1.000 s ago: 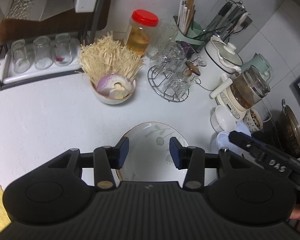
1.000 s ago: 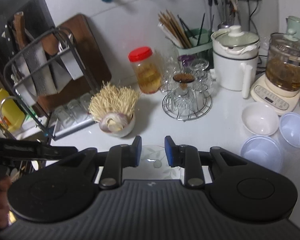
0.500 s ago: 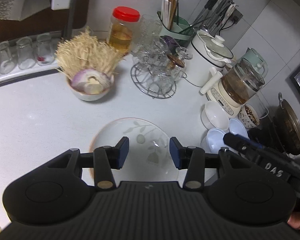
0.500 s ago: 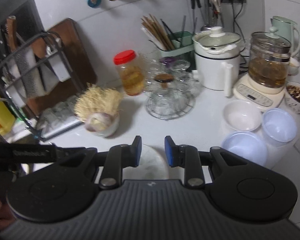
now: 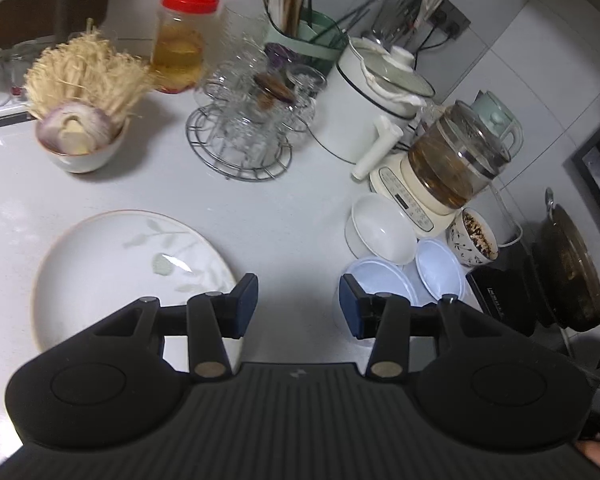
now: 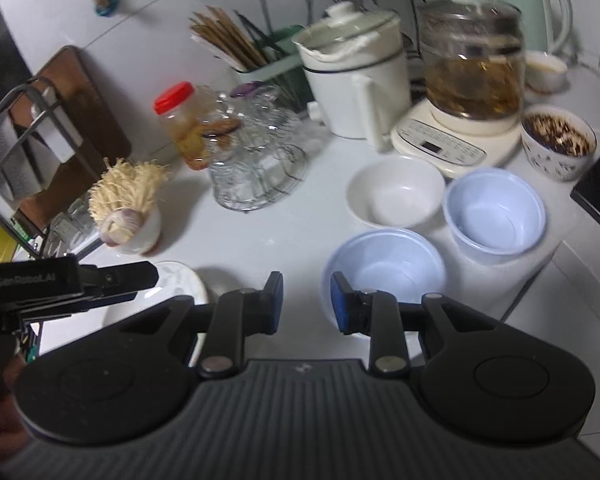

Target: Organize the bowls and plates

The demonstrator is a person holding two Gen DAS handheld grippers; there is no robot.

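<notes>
Nearest the lens in the right wrist view, right gripper point(image 6: 306, 304) shows blue pads narrowly apart with nothing between them; bare white counter point(image 6: 292, 240) fills the gap. Just past the right-hand pad, at 1 o'clock, sits the near pale-blue bowl point(image 6: 384, 270), rim up. Second pale-blue bowl point(image 6: 496, 210) and white bowl point(image 6: 396, 192) lie beyond at 2 and 1 o'clock, all three clustered close, probably gathered for nesting. Left gripper point(image 5: 298, 306) stands moderately open, also empty. Leaf-patterned plate point(image 5: 120, 268) lies flat at its 10 o'clock, partly under the left-hand pad; bowls sit at its 2 o'clock. Farther back: wire rack of glasses point(image 5: 240, 140), bowl holding dried noodles point(image 5: 80, 136), red-lidded jar point(image 5: 180, 40), white pot point(image 5: 364, 112). Judgement: the right gripper looks aimed at the near bowl's rim.
</notes>
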